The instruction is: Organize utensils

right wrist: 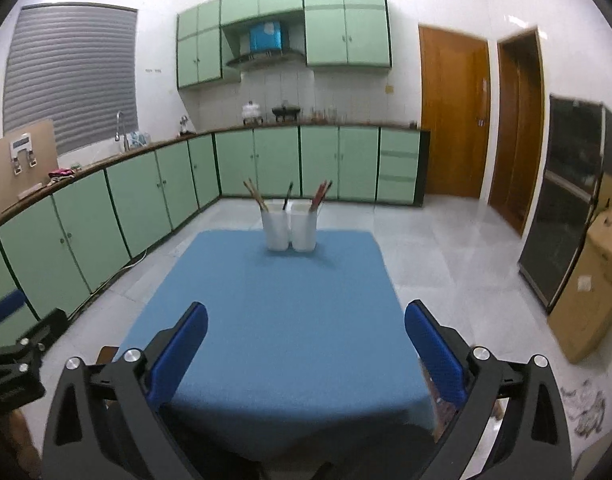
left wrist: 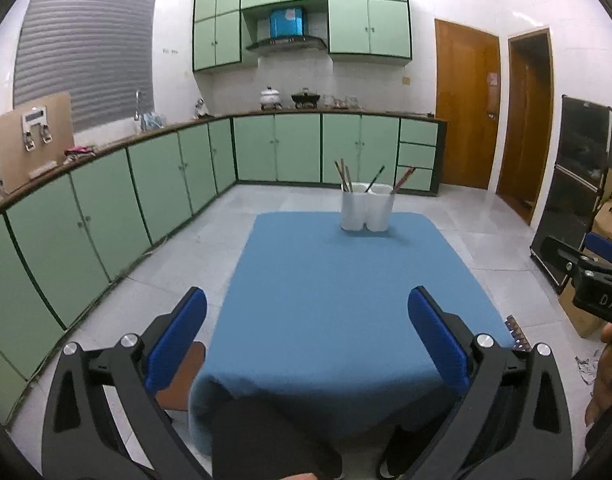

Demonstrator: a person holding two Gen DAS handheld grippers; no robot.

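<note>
Both grippers empty. left gripper (left wrist: 307,334) and right gripper (right wrist: 306,350): fingers spread wide, nothing between them, both hanging back over the near edge of the worktop (left wrist: 326,280).

Utensils: chopsticks, all already standing in the white twin-cup holder (left wrist: 367,210) at the far edge of the worktop, about mid-width. Tan pair (left wrist: 343,176) in the left cup, one dark stick (left wrist: 376,179) leaning between cups, reddish pair (left wrist: 403,179) in the right cup. Rest of the blue cloth is bare.

Handling, my read:
- sticks are light, stiff, thin and likely slick; they'll pivot if pinched off-centre.
- take hold on the exposed upper shaft, fingers square across it, pull along the lean.
- holder looks like light plastic, tall and narrow, on cloth; a sideways tug could tip or slide it. Steady its wall with the other gripper.
</note>
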